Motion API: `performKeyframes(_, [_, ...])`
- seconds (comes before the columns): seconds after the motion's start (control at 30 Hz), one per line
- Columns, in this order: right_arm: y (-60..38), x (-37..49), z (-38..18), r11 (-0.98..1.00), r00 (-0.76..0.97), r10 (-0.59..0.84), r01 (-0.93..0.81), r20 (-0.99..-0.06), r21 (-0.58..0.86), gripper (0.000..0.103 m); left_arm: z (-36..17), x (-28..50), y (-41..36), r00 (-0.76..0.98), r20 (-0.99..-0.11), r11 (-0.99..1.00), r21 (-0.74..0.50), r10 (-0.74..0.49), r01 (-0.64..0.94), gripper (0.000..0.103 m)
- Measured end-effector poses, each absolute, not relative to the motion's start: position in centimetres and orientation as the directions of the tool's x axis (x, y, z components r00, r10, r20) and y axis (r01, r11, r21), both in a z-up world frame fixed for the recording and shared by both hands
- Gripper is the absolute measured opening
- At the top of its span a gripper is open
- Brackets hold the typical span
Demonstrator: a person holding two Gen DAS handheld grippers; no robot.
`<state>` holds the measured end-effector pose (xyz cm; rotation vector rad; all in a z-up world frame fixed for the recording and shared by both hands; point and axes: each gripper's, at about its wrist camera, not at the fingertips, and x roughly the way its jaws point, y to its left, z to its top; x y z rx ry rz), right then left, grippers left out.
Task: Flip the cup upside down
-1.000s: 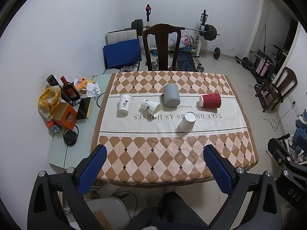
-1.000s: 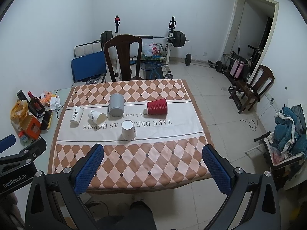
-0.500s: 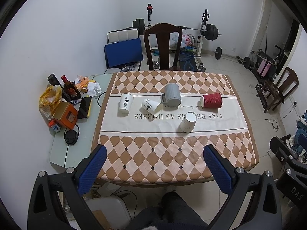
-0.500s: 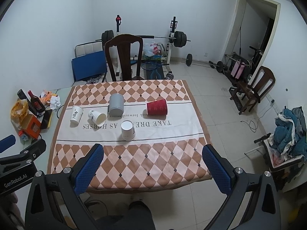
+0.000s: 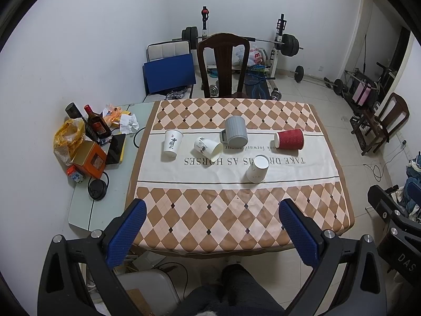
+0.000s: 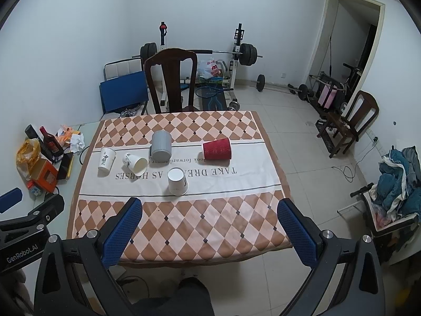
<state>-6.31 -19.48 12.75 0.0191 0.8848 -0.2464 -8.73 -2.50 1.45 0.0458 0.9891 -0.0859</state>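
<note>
Several cups sit on the checkered tablecloth (image 5: 210,210). A white paper cup (image 5: 172,144) stands upright at the left. A second white cup (image 5: 208,148) lies on its side. A grey ribbed mug (image 5: 236,130) stands upside down. A red paper cup (image 5: 289,139) lies on its side at the right. Another white cup (image 5: 257,168) stands upside down nearest me. The same cups show in the right wrist view: upright white (image 6: 106,158), tipped white (image 6: 134,162), grey (image 6: 161,145), red (image 6: 217,149), inverted white (image 6: 178,181). My left gripper (image 5: 211,233) and right gripper (image 6: 209,230) are open and empty, held before the table's near edge.
A grey side table (image 5: 84,205) at the left holds bottles (image 5: 98,127), an orange box (image 5: 89,159) and bags. A wooden chair (image 5: 223,64) stands behind the table, with a weight bench (image 5: 276,44) beyond. Another chair (image 6: 350,123) and a clothes pile (image 6: 397,181) are at the right.
Both views have shifted slightly, with the table a little lower in frame. The cups have not moved and both grippers stay open.
</note>
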Motion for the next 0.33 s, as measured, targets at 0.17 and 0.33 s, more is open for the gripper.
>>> performKeyframes(0.17, [-19.50,-6.24,12.79,0.972,0.608,-0.205,0.221,-0.767,-0.084,0.103,1.38,-8.72,-2.51,0.546,-0.836,0.996,-0.001,-0.051,0.092,0.103])
performKeyframes(0.33, [-19.54,-6.28,12.79,0.972,0.607,-0.205,0.221,-0.768,-0.085,0.103,1.49,-8.67,-2.57,0.546,-0.836,0.996,-0.005,-0.054,0.091,0.103])
